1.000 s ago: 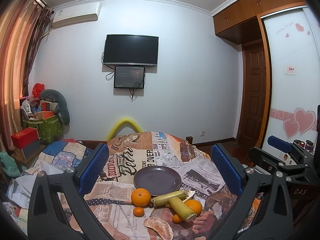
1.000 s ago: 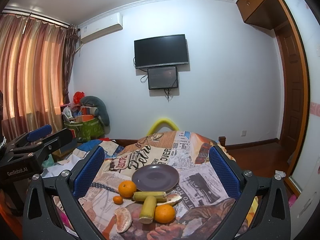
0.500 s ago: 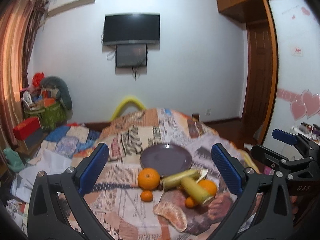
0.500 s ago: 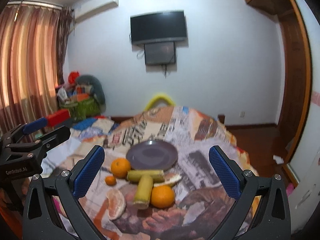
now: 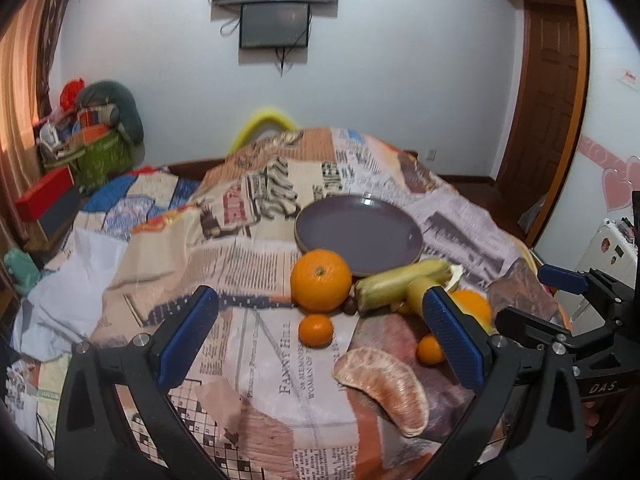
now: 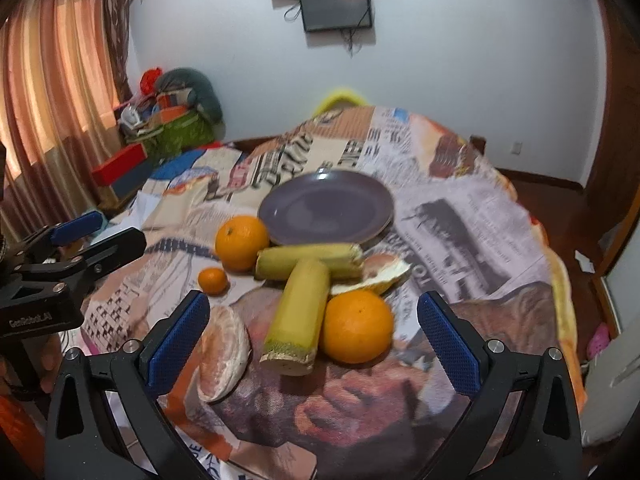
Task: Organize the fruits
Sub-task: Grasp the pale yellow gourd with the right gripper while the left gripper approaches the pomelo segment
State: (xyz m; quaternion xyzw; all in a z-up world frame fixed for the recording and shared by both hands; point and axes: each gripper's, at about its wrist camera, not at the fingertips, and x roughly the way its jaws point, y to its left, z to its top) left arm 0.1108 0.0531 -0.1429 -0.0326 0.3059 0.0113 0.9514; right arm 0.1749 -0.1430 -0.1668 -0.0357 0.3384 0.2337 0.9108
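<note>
An empty purple plate (image 5: 358, 234) (image 6: 326, 207) lies on the newspaper-print cloth. In front of it are a big orange (image 5: 321, 280) (image 6: 241, 243), a second big orange (image 6: 357, 326) (image 5: 474, 306), two yellow-green cane pieces (image 6: 298, 316) (image 6: 310, 260), a small tangerine (image 5: 315, 330) (image 6: 213, 281), another tangerine (image 5: 430, 350), a peeled pomelo segment (image 5: 384, 382) (image 6: 222, 354) and a peel (image 6: 374, 274). My left gripper (image 5: 320, 338) is open over the small tangerine. My right gripper (image 6: 312, 338) is open around the near cane piece and orange.
The cloth-covered table (image 5: 248, 360) drops off at the right toward a wooden floor (image 6: 560, 216). A blue quilt (image 5: 120, 196), red box (image 5: 44, 192) and a green basket of clutter (image 5: 100, 156) lie at the left. Curtains (image 6: 48, 80) hang at the left.
Both grippers have come forward and down toward the fruit, which now looks much larger. Both stay open. No fruit has moved.
</note>
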